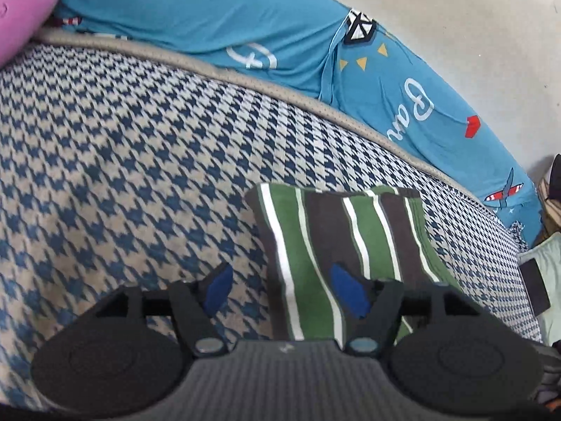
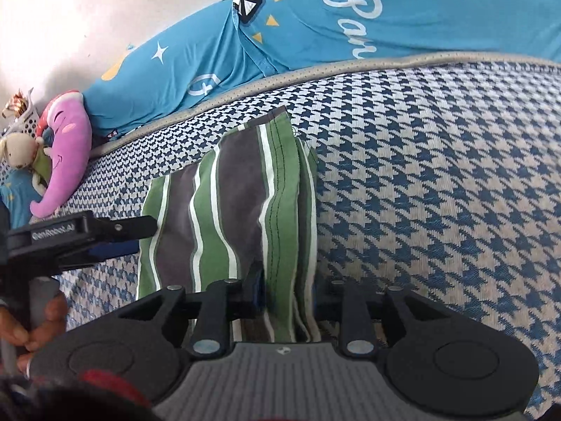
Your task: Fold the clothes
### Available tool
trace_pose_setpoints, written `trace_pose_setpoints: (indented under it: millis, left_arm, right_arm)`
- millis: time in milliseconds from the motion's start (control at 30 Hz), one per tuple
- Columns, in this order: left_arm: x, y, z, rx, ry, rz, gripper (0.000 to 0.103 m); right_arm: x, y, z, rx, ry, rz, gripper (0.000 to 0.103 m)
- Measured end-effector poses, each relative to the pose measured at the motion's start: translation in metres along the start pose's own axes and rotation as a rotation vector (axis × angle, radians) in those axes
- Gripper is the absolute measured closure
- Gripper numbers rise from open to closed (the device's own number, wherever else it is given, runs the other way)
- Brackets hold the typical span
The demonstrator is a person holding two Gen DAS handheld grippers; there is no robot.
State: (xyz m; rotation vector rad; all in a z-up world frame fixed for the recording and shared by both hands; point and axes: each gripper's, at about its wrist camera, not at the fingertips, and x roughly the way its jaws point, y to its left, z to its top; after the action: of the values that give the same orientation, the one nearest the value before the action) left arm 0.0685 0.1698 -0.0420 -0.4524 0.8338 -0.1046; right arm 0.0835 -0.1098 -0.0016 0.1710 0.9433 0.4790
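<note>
While my left gripper hangs low over the bed with its blue-padded fingers spread wide apart, nothing sits between them; the left finger is over bare cover and the right one over the near left part of the striped garment. That garment, folded into a compact block of green, grey and white stripes, lies flat on the houndstooth bed cover, just ahead of these tongs and slightly to their right.

In the right wrist view, my right gripper is closed on the near right edge of the same garment: the stacked green layers pass between the fingers, though the right finger is hidden behind the cloth. At the left of that view the left gripper reaches in sideways, its tip at the garment's left edge, and below it a hand grips the handle.

Farther off, the cover ends at a beige piped border. Beyond it, a bright blue printed sheet with stars and white lettering runs along the pale wall. At the far left a pink plush toy lies on the cover, with a small beige stuffed animal beside it.
</note>
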Motion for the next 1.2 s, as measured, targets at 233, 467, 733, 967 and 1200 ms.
trace_pose_setpoints:
  millis: [233, 467, 733, 967, 1200]
  left_arm:
    - [0.022, -0.005, -0.001, -0.005, 0.024, -0.029, 0.025]
    - [0.038, -0.014, 0.001, 0.006, 0.013, -0.046, 0.029]
    - [0.032, -0.033, -0.007, 0.127, -0.037, -0.027, 0.084]
    - [-0.002, -0.067, -0.018, 0.366, -0.176, 0.127, 0.088]
    - [-0.031, -0.06, -0.014, 0.347, -0.241, 0.189, 0.092]
  right_arm:
    - [0.001, -0.011, 0.001, 0.068, 0.007, 0.051, 0.07]
    - [0.013, -0.013, 0.003, 0.107, 0.015, 0.075, 0.065]
    - [0.006, 0.011, 0.005, -0.028, -0.054, 0.058, 0.081]
    - [-0.008, 0.041, 0.002, -0.139, -0.139, 0.068, 0.081]
    - [-0.008, 0.062, 0.002, -0.189, -0.158, 0.061, 0.081]
